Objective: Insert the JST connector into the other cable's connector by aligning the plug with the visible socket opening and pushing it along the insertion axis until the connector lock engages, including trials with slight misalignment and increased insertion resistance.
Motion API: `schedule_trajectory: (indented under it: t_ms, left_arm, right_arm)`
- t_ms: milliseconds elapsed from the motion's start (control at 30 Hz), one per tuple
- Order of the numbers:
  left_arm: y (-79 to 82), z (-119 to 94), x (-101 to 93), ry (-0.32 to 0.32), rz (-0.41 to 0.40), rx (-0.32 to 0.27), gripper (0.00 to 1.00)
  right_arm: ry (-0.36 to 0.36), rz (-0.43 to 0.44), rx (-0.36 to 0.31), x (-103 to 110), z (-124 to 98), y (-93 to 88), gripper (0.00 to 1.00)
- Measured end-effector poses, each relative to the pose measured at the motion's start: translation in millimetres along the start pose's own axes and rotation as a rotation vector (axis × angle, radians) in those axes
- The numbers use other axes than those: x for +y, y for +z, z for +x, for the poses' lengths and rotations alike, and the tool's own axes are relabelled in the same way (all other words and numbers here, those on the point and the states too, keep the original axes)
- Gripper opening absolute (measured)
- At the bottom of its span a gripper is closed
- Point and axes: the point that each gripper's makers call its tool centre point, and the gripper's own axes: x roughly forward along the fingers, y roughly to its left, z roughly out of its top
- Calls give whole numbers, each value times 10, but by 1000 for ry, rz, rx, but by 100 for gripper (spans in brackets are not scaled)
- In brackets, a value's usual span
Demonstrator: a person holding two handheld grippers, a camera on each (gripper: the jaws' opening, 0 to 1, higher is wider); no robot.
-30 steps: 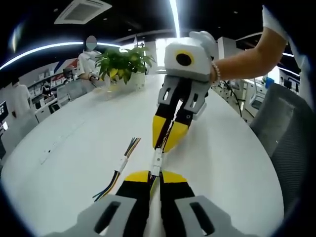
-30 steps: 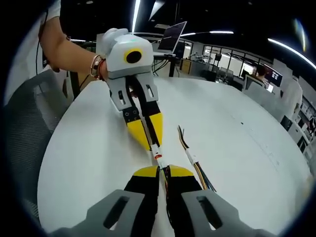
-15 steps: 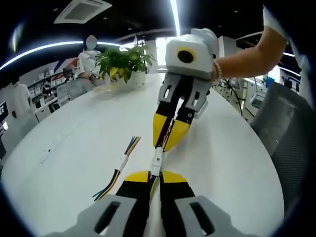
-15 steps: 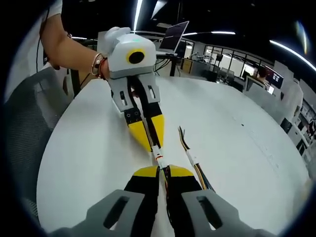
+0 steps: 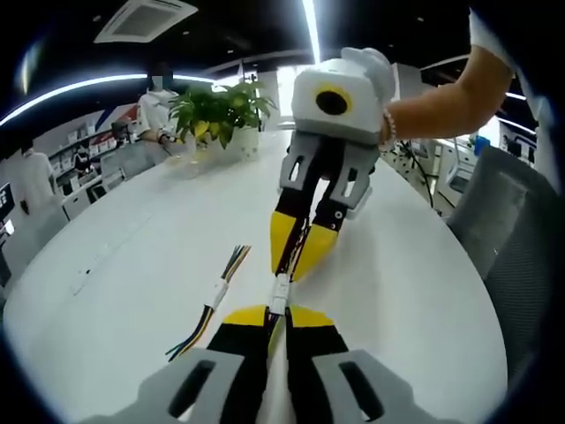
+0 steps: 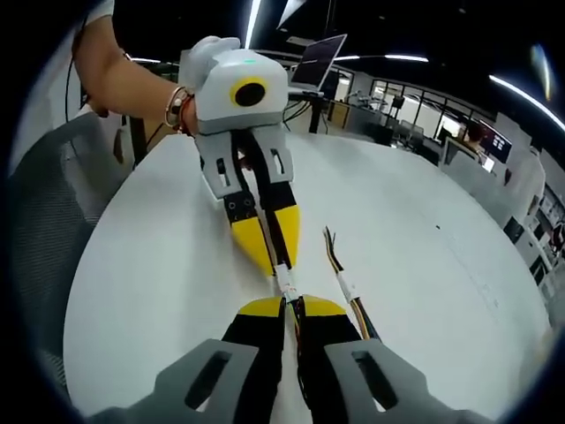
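Left gripper view: left gripper (image 5: 277, 311) jaws closed on its cable end, white JST connector (image 5: 279, 291) poking out between the tips. The right gripper (image 5: 297, 256), also clamped, has edged closer than a second ago, and the gap at the white housings looks nearly gone. A spare cable (image 5: 212, 300) lies loose on the white table (image 5: 115, 265), just left.

Right gripper view: right gripper (image 6: 292, 309) pinched on its plug; left gripper (image 6: 269, 252) has come nearer here too. Housings (image 6: 284, 284) seem mated, though latch engagement is too small to tell. Probably mid-push, lock unconfirmed.
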Motion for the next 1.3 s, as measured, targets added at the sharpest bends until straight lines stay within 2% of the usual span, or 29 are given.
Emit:
schedule_trajectory:
  t_ms: [1300]
  left_arm:
    - [-48, 53, 49, -2, 0, 30, 0]
  right_arm:
    - [-8, 47, 12, -49, 71, -56, 1]
